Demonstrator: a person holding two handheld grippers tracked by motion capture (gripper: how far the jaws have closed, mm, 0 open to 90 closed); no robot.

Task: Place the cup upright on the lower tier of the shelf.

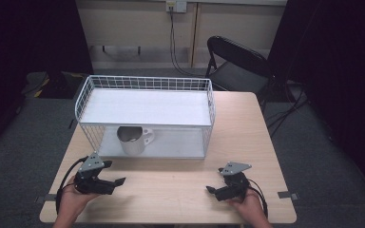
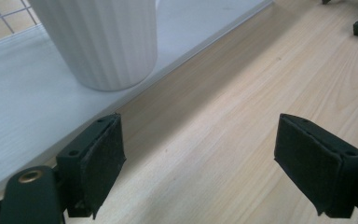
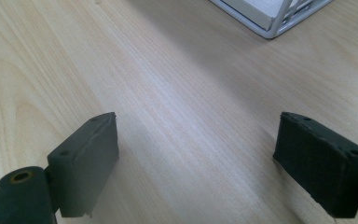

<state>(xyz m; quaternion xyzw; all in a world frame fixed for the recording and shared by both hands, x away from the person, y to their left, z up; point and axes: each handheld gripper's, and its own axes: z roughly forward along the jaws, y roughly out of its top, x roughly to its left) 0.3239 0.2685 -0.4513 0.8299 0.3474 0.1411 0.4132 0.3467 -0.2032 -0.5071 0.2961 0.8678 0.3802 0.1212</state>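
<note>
Mug (image 1: 134, 138) sits in rack (image 1: 145, 114); both tools rest open.

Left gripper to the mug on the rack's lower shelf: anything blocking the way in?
Nothing visible. The left gripper rests on the table with jaws apart, and the mug stands at the open front of the rack, only bare wood between.

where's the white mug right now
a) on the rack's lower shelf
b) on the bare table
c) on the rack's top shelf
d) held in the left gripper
a: the mug stands on the lower shelf of the wire rack, under the top board.
</note>
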